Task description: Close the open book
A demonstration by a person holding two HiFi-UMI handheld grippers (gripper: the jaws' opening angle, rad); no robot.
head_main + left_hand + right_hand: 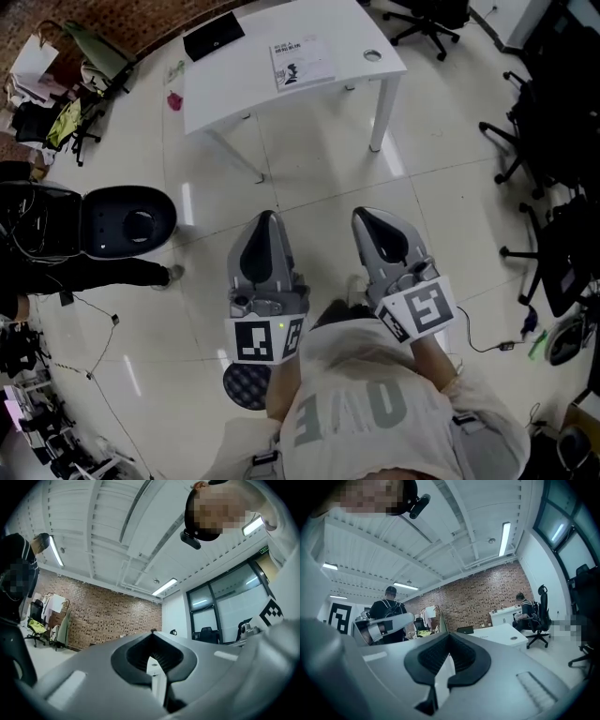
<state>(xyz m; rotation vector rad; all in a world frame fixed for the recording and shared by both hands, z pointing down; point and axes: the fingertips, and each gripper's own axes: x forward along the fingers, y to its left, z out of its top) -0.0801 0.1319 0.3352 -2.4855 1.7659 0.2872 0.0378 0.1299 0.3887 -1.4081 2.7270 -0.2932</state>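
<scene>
Far ahead of both claws, on the long white table (pixel 234 84), lies the thin white open book with dark print (pixel 302 62). It lies flat on the table top, between a flat black case (pixel 214 36) and a small round grey ring (pixel 372 54). The book is well apart from both claws, and neither claw touches it.

The left claw (pixel 268 219) is a grey tool with two jaws and a black and white marker cube (pixel 265 339) at its back. Its jaws are closed, with the tips pressed together, and there is nothing between them. The right claw (pixel 367 215) is just beside it and looks the same. Its jaws are closed too and hold nothing. Both claws point toward the table.

Under the claws is a shiny white floor (pixel 309 169). Behind the claws you can see the person's grey shirt (pixel 366 412).

To the left of the left claw sits a big round black shell-shaped thing (pixel 127 220) on the floor. Near it is a person in black clothes (pixel 94 274). A small pink thing (pixel 174 100) lies on the floor by the table's left end. To the right of the right claw stand black office chairs (pixel 553 122).

In the right gripper view, past the claw, there is a red brick wall (pixel 487 597). A person sits on a black chair (pixel 525 610) beyond the table.
</scene>
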